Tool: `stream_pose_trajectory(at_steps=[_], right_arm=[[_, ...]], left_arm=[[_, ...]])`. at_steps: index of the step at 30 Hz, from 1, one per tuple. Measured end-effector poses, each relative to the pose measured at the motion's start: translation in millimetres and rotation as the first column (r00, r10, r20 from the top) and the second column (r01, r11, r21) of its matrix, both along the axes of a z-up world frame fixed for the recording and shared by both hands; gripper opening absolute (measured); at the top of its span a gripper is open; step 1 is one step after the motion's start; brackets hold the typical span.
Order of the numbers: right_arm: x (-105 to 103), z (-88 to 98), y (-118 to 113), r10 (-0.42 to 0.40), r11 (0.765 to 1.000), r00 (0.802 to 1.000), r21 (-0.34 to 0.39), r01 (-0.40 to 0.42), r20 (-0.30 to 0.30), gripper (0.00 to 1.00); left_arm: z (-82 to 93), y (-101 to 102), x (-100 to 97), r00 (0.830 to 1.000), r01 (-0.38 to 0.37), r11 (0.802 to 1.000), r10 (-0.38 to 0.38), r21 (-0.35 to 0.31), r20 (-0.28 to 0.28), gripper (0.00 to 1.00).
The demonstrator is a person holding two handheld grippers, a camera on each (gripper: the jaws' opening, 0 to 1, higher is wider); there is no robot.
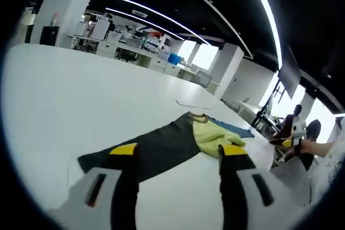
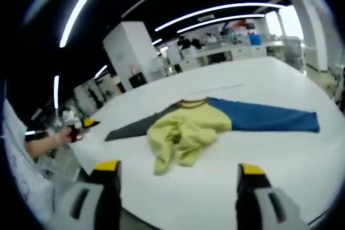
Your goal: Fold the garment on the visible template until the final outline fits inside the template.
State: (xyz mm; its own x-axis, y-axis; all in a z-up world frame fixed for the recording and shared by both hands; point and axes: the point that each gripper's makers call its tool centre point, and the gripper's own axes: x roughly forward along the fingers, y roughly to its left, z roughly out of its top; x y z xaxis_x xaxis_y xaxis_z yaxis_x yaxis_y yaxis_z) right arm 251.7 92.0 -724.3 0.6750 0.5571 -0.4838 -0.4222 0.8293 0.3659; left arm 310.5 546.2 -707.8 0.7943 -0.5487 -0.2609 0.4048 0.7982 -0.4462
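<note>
Nearby, only the white table (image 2: 280,154) surrounds the crumpled garment (image 2: 186,127), both grippers' fingers spread and empty.

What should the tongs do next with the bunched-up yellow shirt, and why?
Probably bring the right tongs down to the crumpled yellow body and pull its hem flat. Both tongs hang open above the white table, holding nothing. The blue sleeve and dark sleeve already lie stretched out, so the rumpled middle likely needs smoothing before folding.
</note>
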Motion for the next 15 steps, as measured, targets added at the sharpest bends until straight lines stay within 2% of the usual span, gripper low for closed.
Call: stream_pose_trajectory(at_steps=[2, 5, 7, 10, 14, 15], right_arm=[[3, -2.1, -3, 0.018, 1.0, 1.0, 0.0, -0.018, -0.005, 0.89], [6, -0.6, -7, 0.042, 0.999, 0.999, 0.008, -0.042, -0.01, 0.9], [7, 1.7, -9, 0.072, 0.997, 0.997, 0.01, -0.072, -0.01, 0.9], [11, -0.5, -16, 0.095, 0.995, 0.995, 0.01, -0.095, -0.018, 0.9], [12, 1.4, -22, 0.125, 0.992, 0.992, 0.012, -0.125, -0.019, 0.9], [14, 1.9, -26, 0.134, 0.991, 0.991, 0.014, -0.134, -0.014, 0.9]], left_arm=[[7.2, -23, -6.3, 0.999, 0.041, 0.999, -0.041, -0.011, 0.008, 0.64], [19.9, -45, -5.7, 0.998, 0.045, 0.998, -0.044, -0.037, 0.038, 0.66], [33.6, -70, -7.7, 0.997, 0.049, 0.997, -0.046, -0.052, 0.067, 0.68], [45.2, -100, -10.8, 0.995, 0.056, 0.996, -0.05, -0.063, 0.089, 0.67], [48.9, -132, -15.9, 0.993, 0.079, 0.995, -0.074, -0.057, 0.089, 0.7], [46.6, -141, -17.9, 0.994, 0.084, 0.995, -0.08, -0.049, 0.071, 0.69]])
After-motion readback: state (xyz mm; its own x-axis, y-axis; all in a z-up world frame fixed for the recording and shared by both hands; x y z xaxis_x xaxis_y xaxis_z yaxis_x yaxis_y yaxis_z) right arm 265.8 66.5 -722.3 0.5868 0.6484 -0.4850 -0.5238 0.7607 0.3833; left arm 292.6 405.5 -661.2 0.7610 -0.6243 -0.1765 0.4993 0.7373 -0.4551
